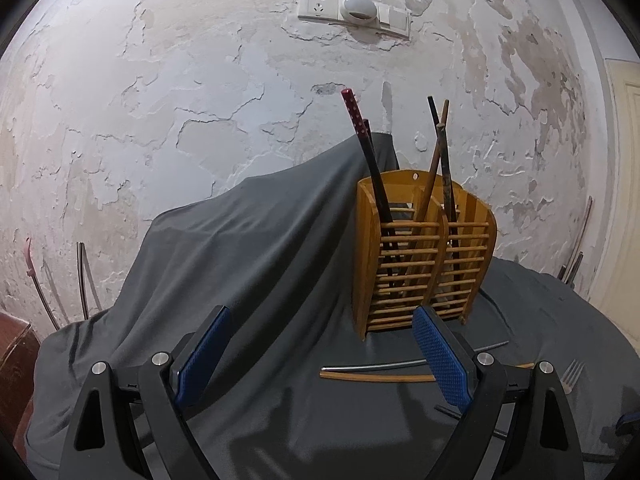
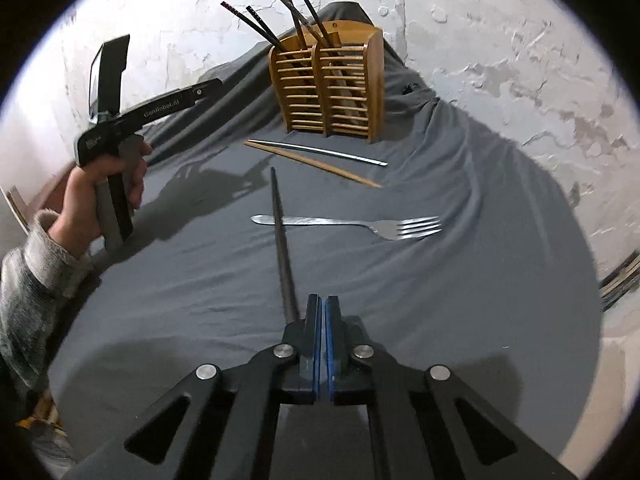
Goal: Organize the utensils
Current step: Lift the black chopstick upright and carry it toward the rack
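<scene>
Here the right tongs (image 2: 323,312), clamped on a dark slender chopstick (image 2: 282,248) near its end, may let it swivel and miss the slatted bamboo holder (image 2: 328,84), while the left tongs (image 1: 320,356) gape apart.

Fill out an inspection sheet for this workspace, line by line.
Surface: grey cloth, wrinkled, draped up against the wall.
Job's things: bamboo holder with two compartments, chopsticks standing in both; metal chopstick and wooden chopstick lying in front of it; fork lying flat nearer the camera.
Clutter: nothing seen.
Grippers: left claw open, empty, facing the holder; right claw shut on dark chopstick, which points toward the holder and crosses the fork handle in view.
Cables: nothing seen.
Surroundings: peeling plaster wall with socket panel.
</scene>
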Demonstrator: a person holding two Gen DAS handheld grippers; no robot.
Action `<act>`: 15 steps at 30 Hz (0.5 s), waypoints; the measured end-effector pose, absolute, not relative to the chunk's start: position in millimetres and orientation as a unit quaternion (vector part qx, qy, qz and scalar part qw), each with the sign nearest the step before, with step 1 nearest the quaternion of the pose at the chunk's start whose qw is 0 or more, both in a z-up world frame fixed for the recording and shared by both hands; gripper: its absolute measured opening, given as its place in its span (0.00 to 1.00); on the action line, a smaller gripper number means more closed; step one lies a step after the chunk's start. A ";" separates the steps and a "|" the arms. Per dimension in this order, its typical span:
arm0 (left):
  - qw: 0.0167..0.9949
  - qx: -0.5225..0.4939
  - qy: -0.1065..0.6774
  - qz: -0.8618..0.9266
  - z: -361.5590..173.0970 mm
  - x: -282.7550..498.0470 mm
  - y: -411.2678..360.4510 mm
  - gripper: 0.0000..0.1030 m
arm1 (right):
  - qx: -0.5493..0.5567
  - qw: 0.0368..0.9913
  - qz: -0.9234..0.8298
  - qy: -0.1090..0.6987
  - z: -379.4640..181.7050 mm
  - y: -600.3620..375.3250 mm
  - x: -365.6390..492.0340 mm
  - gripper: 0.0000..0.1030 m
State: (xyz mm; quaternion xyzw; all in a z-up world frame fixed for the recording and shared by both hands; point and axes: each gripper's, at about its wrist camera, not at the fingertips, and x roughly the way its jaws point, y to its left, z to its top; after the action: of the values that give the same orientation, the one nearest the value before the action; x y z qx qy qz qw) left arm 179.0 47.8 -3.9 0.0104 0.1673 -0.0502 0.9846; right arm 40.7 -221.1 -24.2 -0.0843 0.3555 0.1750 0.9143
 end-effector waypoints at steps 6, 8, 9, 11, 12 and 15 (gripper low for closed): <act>0.986 0.001 0.159 -0.051 0.6 174.5 52.2 0.96 | -0.084 0.907 0.179 0.372 -35.9 -211.3 41.7 0.54; 0.986 -0.003 0.158 -0.052 1.9 174.0 54.2 0.96 | -0.095 0.904 0.176 0.378 -43.0 -205.7 44.1 0.49; 0.986 -0.004 0.158 -0.052 2.4 173.6 54.9 0.96 | -0.100 0.901 0.174 0.384 -46.6 -204.1 44.6 0.30; 0.986 -0.007 0.158 -0.052 3.1 173.0 56.2 0.96 | -0.107 0.900 0.170 0.386 -52.5 -204.0 44.7 0.11; 0.986 -0.007 0.157 -0.052 3.7 172.5 56.9 0.96 | -0.103 0.901 0.171 0.386 -52.3 -206.1 43.9 0.09; 0.987 -0.011 0.154 -0.052 5.8 171.3 58.8 0.96 | -0.085 0.907 0.178 0.372 -43.8 -213.0 38.6 0.08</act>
State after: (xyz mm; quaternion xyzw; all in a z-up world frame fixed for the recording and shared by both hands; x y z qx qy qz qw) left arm 171.3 58.8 5.8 -0.0108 0.1545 -0.0524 0.9865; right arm 38.6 -213.0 -43.8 -0.0848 0.3721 0.1776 0.9071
